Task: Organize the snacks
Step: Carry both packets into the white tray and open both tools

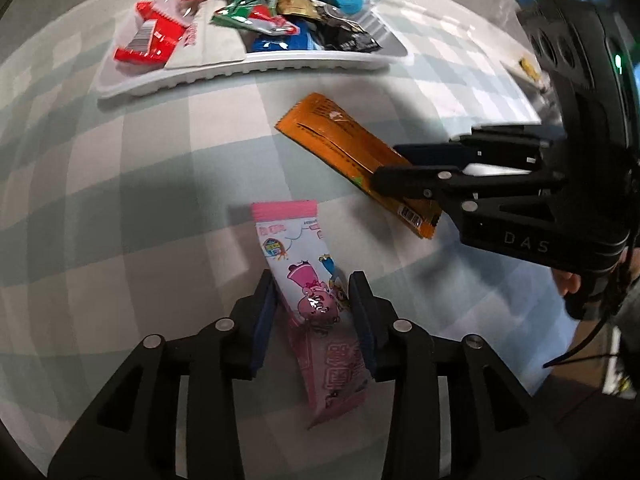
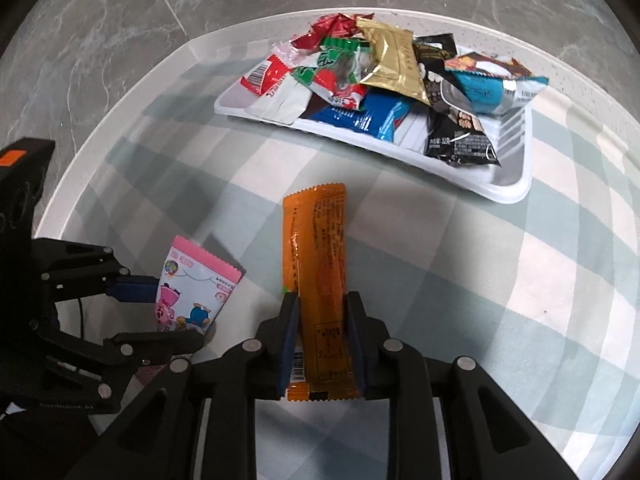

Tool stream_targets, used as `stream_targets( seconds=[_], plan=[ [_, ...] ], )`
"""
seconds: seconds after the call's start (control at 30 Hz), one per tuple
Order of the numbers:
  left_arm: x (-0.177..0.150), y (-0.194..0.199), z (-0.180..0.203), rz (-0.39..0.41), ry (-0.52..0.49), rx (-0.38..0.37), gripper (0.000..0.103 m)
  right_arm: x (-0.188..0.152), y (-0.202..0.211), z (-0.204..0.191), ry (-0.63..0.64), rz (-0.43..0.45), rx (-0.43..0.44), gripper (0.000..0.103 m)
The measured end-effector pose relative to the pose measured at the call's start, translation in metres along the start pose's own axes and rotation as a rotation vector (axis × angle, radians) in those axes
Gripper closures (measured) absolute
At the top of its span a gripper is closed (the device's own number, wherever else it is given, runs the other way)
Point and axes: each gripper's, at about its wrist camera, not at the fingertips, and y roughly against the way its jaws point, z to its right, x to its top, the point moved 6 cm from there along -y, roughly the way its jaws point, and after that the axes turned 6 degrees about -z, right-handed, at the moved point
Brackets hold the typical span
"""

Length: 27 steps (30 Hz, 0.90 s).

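A pink cartoon snack packet (image 1: 292,240) lies on the checked tablecloth between the fingers of my left gripper (image 1: 311,280). The jaws stand slightly apart from its sides, so the gripper is open. To its right, an orange snack stick (image 2: 316,232) lies flat on the cloth, its near end between the fingers of my right gripper (image 2: 321,296), also open around it. In the left wrist view the right gripper (image 1: 386,164) straddles the orange stick (image 1: 332,128). In the right wrist view the left gripper (image 2: 178,308) flanks the pink packet (image 2: 196,280).
A white tray (image 2: 508,194) at the far side holds several wrapped snacks in red, green, gold, blue and black; the same tray (image 1: 240,72) shows in the left wrist view. The round table's edge (image 2: 80,184) curves close on the left, with grey marble floor beyond.
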Motion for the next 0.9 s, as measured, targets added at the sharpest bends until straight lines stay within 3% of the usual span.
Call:
stream_targets(
  seconds=[0.2,0.3,0.47,0.9],
  plan=[
    [-0.004,-0.002,0.009,0.008,-0.058,0.045,0.067,-0.002,-0.003,-0.007,0.07,0.003,-0.072,0.076],
    [-0.006,-0.001,0.008,0.025,-0.08,0.075,0.075,-0.001,-0.003,-0.008,0.068,0.009,-0.088,0.081],
    [-0.008,0.003,0.002,0.038,-0.051,0.029,0.08,0.002,0.005,0.0,-0.008,0.04,-0.009,0.094],
    [-0.004,0.028,-0.008,0.09,-0.012,-0.061,0.083,0.001,0.035,0.027,-0.187,0.107,0.165,0.095]
  ],
)
